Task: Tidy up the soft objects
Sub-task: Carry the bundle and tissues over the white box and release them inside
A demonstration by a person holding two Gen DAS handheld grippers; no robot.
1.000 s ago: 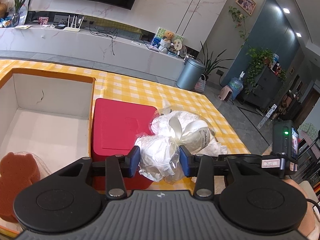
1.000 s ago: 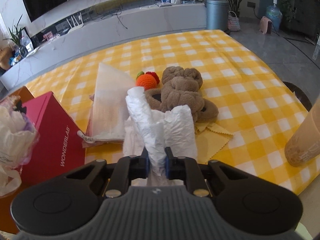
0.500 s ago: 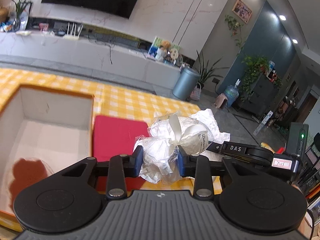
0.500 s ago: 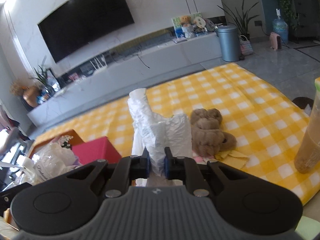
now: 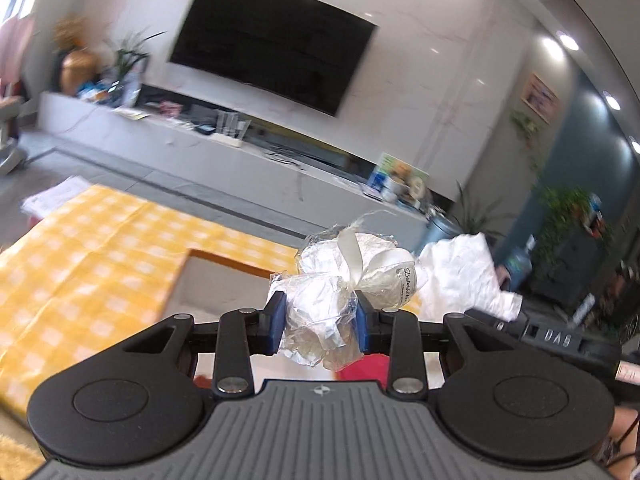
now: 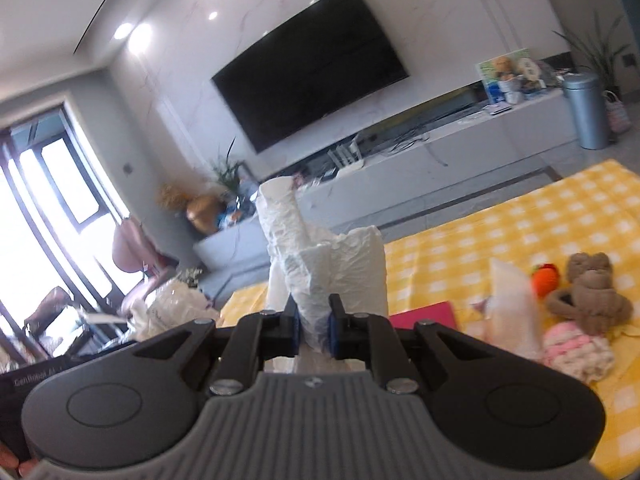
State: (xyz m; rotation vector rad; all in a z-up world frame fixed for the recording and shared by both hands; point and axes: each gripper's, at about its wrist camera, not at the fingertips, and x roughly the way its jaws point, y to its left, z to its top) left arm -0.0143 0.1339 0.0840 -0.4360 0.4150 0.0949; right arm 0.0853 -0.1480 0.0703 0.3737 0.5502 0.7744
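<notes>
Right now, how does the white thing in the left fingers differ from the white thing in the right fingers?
The left bundle is wrapped in clear crinkly plastic and tied with a pale ribbon; the right tissue wad is bare, matte crumpled paper with no tie. The left bundle looks lumpy and rounded; the tissue wad stands tall, with one narrow column rising above the rest. Both are white, soft and pinched between fingers, off the table.

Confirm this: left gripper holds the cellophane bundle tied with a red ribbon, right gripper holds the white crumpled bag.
Not quite: the ribbon on the cellophane bundle in the left gripper is white, as the left wrist view shows. The right gripper does hold the white crumpled bag.
</notes>
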